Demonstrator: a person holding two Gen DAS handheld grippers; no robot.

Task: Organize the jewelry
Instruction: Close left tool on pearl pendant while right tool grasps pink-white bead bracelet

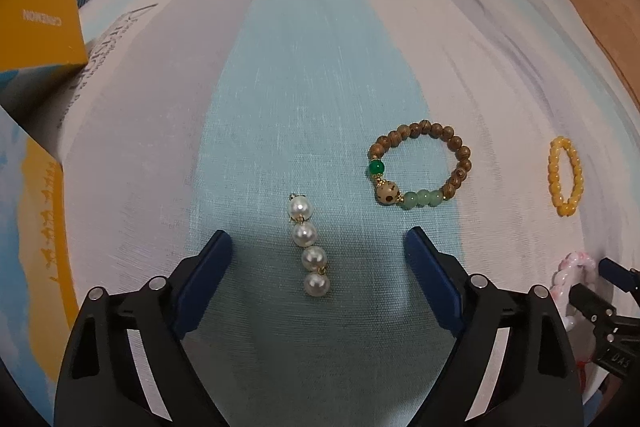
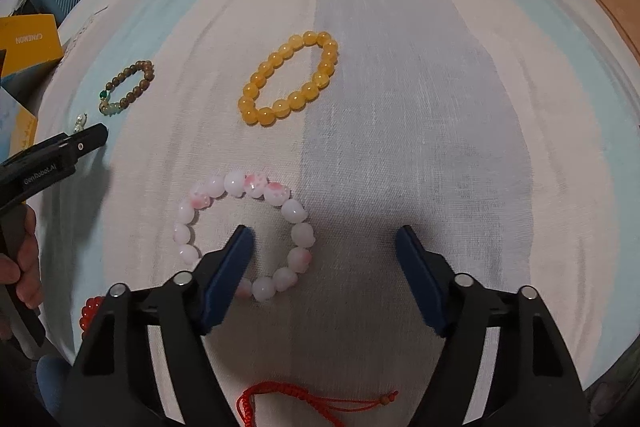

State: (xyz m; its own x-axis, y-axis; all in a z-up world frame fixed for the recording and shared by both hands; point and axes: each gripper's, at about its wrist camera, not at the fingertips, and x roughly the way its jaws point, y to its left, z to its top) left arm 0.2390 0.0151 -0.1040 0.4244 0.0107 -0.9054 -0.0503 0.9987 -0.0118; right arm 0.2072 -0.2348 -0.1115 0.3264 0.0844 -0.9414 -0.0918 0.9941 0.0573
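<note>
Both grippers poised over loose jewelry on the striped cloth; sorting looks barely begun.

The striped cloth (image 1: 320,67) carries everything, with yellow boxes (image 1: 36,27) at its edge. The left gripper (image 1: 318,243) is spread around the pearl strand (image 1: 308,247), not touching. The right gripper (image 2: 324,239) is spread, one finger inside the pink-white bracelet (image 2: 244,231), not pinching. The amber bracelet (image 2: 290,79), wooden bead bracelet (image 1: 420,167) and red cord (image 2: 312,403) lie apart, apparently unsorted.

Beyond yellow bracelet (image 2: 289,79): bare cloth (image 2: 400,7), open passage.
Left of it: wood bracelet (image 2: 127,87), pearls (image 1: 307,249), boxes (image 1: 36,27) crowd.
Before it: pink bracelet (image 2: 244,231) blocks.
</note>
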